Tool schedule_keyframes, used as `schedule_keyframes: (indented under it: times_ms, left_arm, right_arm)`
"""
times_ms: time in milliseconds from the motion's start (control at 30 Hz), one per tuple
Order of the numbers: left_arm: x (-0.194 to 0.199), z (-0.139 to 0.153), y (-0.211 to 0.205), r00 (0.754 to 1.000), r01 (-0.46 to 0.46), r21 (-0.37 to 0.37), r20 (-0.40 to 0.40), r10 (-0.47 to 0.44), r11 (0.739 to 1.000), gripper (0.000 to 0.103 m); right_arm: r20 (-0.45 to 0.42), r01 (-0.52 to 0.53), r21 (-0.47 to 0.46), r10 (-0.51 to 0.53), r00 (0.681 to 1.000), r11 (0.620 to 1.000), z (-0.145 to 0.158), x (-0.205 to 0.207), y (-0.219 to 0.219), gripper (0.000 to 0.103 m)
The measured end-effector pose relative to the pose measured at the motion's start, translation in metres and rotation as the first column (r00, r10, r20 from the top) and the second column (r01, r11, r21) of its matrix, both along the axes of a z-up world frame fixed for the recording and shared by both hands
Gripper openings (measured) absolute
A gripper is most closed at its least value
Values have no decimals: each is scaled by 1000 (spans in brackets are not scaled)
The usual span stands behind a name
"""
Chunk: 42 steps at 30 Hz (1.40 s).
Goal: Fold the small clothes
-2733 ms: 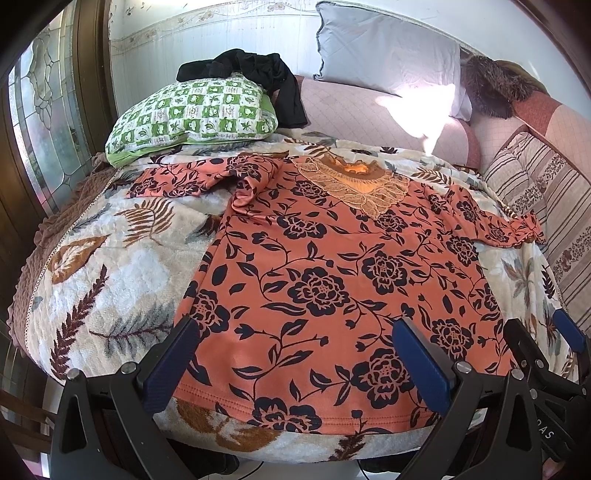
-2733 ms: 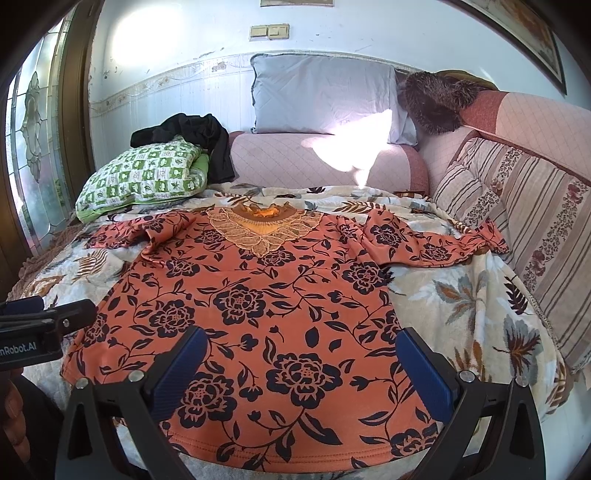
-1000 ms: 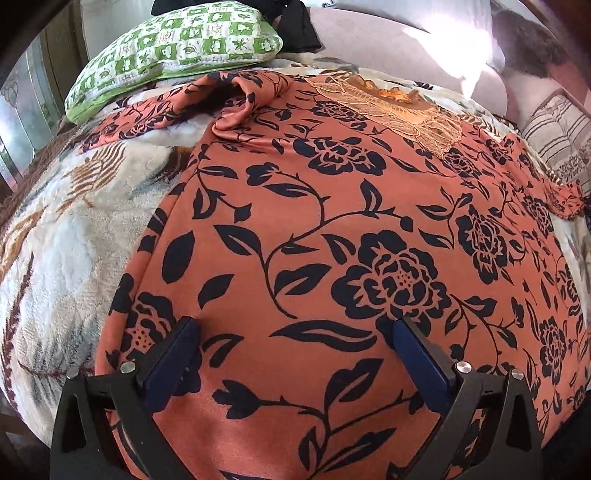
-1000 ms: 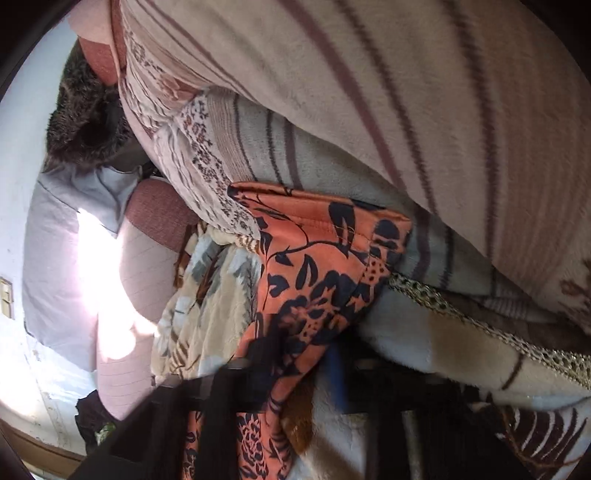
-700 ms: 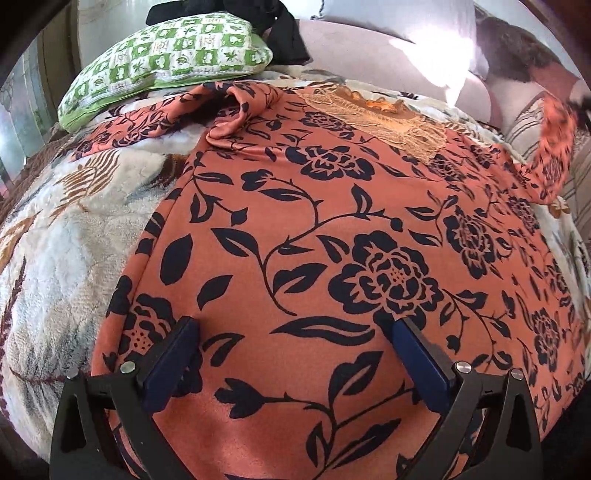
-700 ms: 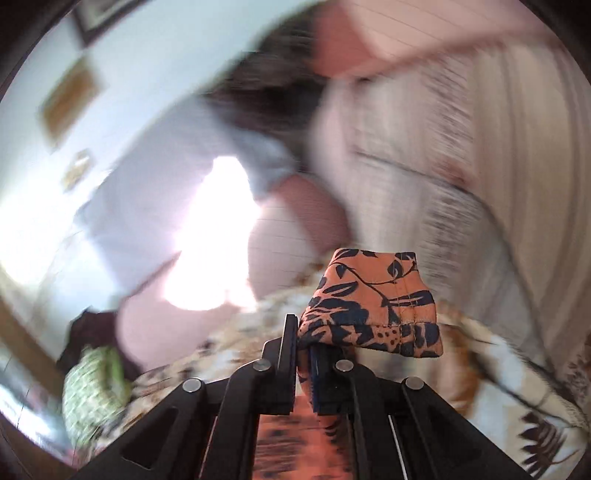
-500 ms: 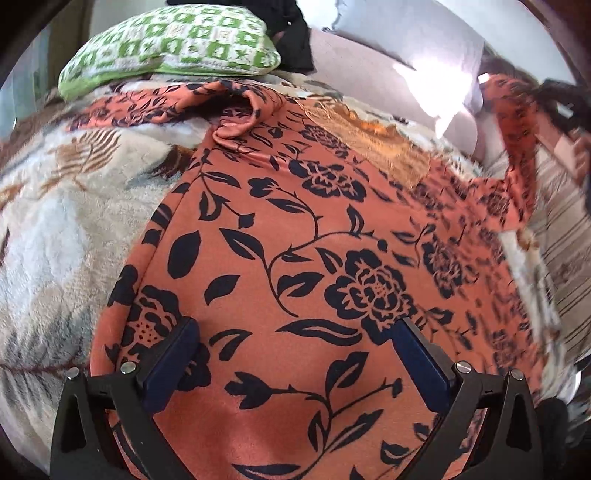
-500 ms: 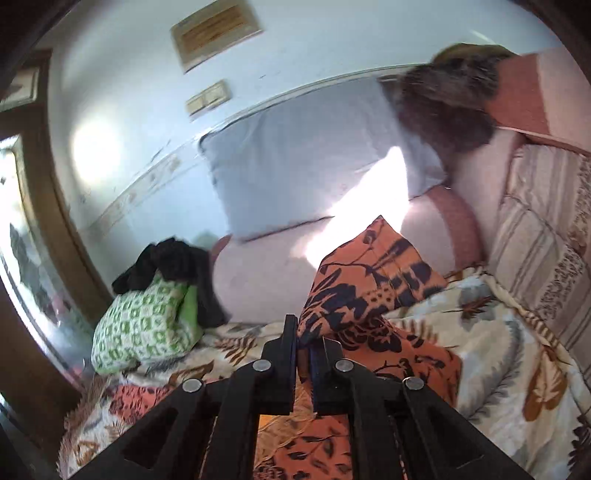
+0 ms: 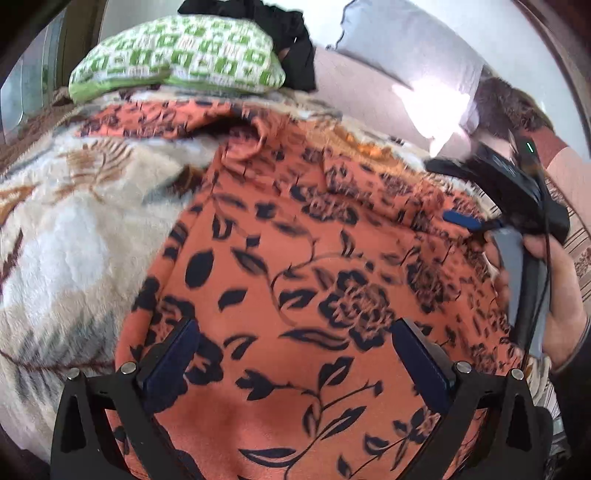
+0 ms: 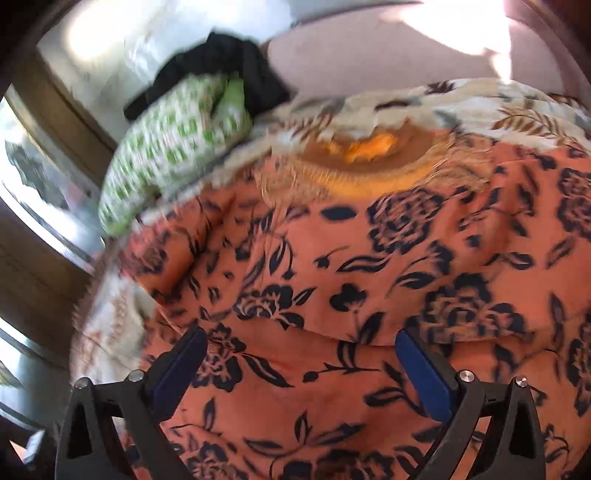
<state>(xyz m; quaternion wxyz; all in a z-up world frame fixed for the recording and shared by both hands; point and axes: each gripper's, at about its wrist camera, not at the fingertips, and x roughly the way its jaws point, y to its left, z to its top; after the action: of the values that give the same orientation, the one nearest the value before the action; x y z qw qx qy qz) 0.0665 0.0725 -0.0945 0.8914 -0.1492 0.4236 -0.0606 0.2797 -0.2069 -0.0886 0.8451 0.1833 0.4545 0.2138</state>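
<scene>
An orange top with a black flower print lies spread on the bed, neck away from me, with a lace yoke. Its right sleeve is folded in over the body; the fold edge shows in the right wrist view. The left sleeve lies stretched out to the left. My left gripper is open and empty, low over the hem. My right gripper is open and empty just above the chest; it also shows in the left wrist view, held by a hand at the right.
A green and white pillow with a black garment behind it lies at the bed's far left. A grey pillow and pink cushions line the back. The leaf-print blanket covers the bed. A window is at left.
My right gripper carried the right sleeve over the body, let it go and opened. The sleeve now lies folded across the top. My left gripper stayed open over the hem.
</scene>
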Motion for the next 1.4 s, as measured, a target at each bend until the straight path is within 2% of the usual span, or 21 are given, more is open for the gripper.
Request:
schedule_keyframes:
  times_ms: [100, 167, 267, 333, 433, 533, 600, 633, 667, 700, 733, 767, 833, 867, 933, 1000, 1033, 1133, 1267, 1333, 1400]
  left_arm:
    - [11, 24, -5, 998, 34, -50, 60, -31, 998, 103]
    - [36, 37, -11, 995, 67, -83, 75, -61, 994, 103]
    - [93, 47, -16, 997, 50, -220, 68, -36, 974, 103]
    - [134, 42, -27, 1000, 25, -255, 19, -21, 967, 103]
    - [191, 16, -47, 995, 25, -224, -90, -46, 974, 100]
    - [218, -9, -49, 984, -16, -203, -178, -21, 979, 86]
    - [224, -25, -47, 972, -47, -199, -236, -2, 979, 62]
    - [224, -30, -47, 968, -54, -173, -250, 9, 984, 46]
    - [224, -30, -47, 970, -59, -148, -241, 21, 987, 41]
    - [224, -32, -47, 970, -60, -144, -242, 24, 988, 41]
    - [223, -30, -46, 969, -66, -136, -245, 31, 989, 33]
    - [223, -29, -46, 968, -67, -107, -247, 39, 992, 6]
    - [224, -24, -43, 970, -69, -105, -239, 43, 992, 7]
    - [220, -12, -41, 977, -79, -79, -203, 62, 994, 7]
    - [206, 19, -47, 994, -83, 5, -68, 83, 997, 7]
    - [182, 49, -48, 992, -107, 90, 76, 100, 990, 7]
    - [177, 51, -47, 992, -105, 93, 86, 97, 990, 7]
    - [187, 18, -38, 993, -113, 130, -18, 117, 985, 7]
    - [201, -22, -20, 977, -163, 153, -114, 181, 975, 8]
    - [200, -24, -20, 979, -155, 148, -113, 172, 977, 8]
    - [197, -20, -21, 981, -152, 146, -99, 167, 978, 8]
  right_arm:
    - [44, 85, 123, -91, 995, 989, 18, -23, -47, 103]
    - [39, 119, 180, -128, 991, 976, 15, -44, -75, 103]
    - [14, 163, 251, -172, 985, 954, 1, -74, -108, 103]
    - [15, 187, 300, -201, 980, 935, -8, -87, -121, 103]
    - [-5, 193, 312, -202, 979, 930, -20, -89, -130, 103]
    - [7, 186, 309, -197, 980, 933, -20, -82, -137, 103]
    - [-10, 196, 348, -206, 979, 917, -23, -80, -145, 103]
    - [-24, 206, 371, -212, 977, 906, -24, -79, -148, 103]
    - [-33, 214, 387, -218, 975, 897, -25, -77, -150, 103]
    - [-37, 218, 394, -221, 974, 893, -25, -77, -151, 103]
    - [-36, 217, 395, -221, 975, 893, -24, -76, -151, 103]
    - [-35, 214, 393, -218, 975, 894, -23, -75, -150, 103]
    - [-33, 208, 391, -212, 977, 896, -23, -75, -147, 103]
    - [-34, 207, 391, -211, 977, 897, -22, -74, -147, 103]
    - [-32, 218, 386, -223, 974, 896, -22, -75, -149, 103]
    - [-34, 234, 383, -240, 970, 893, -23, -76, -152, 103]
    - [-40, 242, 384, -245, 969, 891, -24, -76, -154, 103]
    - [-57, 247, 386, -245, 968, 889, -28, -74, -154, 103]
    - [-56, 238, 393, -236, 970, 888, -29, -75, -155, 103]
    - [-65, 249, 456, -247, 967, 855, -30, -75, -165, 103]
    - [-116, 304, 536, -288, 951, 787, -32, -70, -181, 103]
